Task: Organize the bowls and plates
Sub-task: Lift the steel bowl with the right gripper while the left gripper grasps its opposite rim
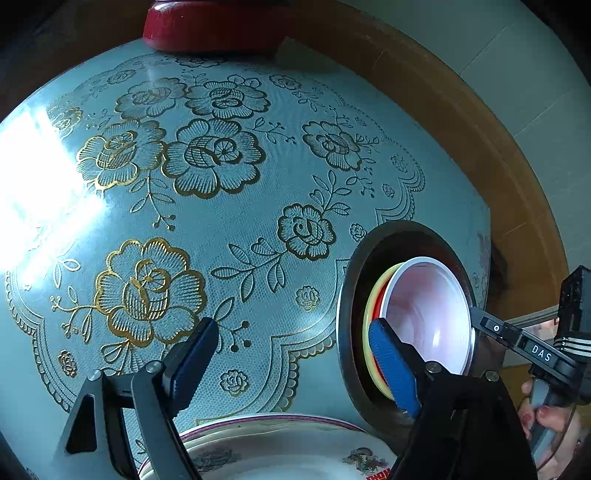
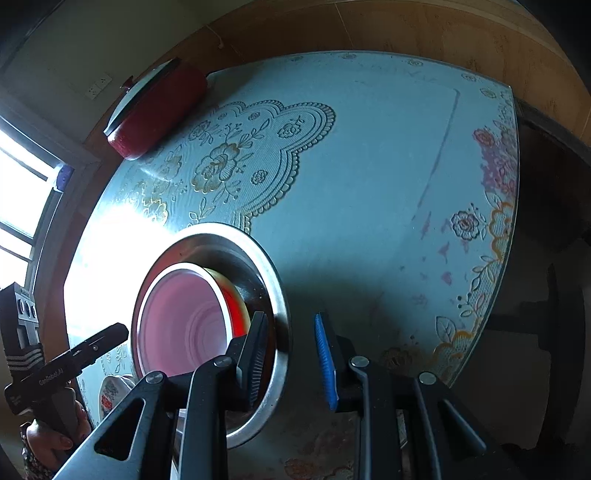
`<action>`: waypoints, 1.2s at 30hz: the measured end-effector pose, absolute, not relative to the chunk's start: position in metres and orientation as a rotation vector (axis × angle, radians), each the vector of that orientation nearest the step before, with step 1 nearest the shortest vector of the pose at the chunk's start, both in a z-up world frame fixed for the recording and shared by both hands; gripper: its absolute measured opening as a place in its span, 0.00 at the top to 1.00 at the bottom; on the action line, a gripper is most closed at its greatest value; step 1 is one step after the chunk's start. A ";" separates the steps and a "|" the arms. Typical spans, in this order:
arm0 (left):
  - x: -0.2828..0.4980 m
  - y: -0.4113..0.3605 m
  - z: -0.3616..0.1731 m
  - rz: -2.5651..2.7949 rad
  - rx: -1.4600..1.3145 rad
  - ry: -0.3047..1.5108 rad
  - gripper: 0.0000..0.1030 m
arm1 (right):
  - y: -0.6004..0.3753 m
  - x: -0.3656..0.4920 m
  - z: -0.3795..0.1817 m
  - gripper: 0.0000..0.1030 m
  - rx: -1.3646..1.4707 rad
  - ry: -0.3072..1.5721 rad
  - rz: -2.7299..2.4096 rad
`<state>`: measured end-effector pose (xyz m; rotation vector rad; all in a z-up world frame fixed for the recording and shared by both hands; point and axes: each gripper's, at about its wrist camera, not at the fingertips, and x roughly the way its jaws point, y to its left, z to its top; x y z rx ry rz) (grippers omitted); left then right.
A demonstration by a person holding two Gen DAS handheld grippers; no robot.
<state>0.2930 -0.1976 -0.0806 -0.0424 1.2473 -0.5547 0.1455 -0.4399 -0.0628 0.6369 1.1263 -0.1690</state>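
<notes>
A steel bowl (image 1: 347, 295) stands on the table at the right of the left wrist view. Nested in it are a pink-white bowl (image 1: 432, 310), a red one and a yellow one (image 1: 369, 306). A white plate with printed motifs (image 1: 280, 446) lies just below my left gripper (image 1: 291, 365), which is open with only tablecloth between its pads. In the right wrist view my right gripper (image 2: 290, 358) is open and straddles the near rim of the steel bowl (image 2: 280, 317). One finger is over the inside and the blue pad (image 2: 325, 362) is outside, apart from the rim. The pink-white bowl (image 2: 181, 325) sits inside.
A red lidded pot (image 1: 214, 26) stands at the table's far side, also visible as the pot (image 2: 155, 110). The glass-topped table (image 2: 369, 177) carries a floral cloth, and its edge runs along the right. A hand (image 1: 546, 417) holds the right gripper's handle.
</notes>
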 end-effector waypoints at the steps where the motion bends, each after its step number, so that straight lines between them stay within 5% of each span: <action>1: 0.294 -0.197 -0.082 -0.552 -0.047 1.252 0.22 | -0.440 0.145 -0.064 0.75 0.642 1.128 -0.167; 36: 0.301 -0.219 -0.097 -0.607 0.049 1.240 0.49 | -0.441 0.168 -0.091 0.76 0.678 1.164 -0.143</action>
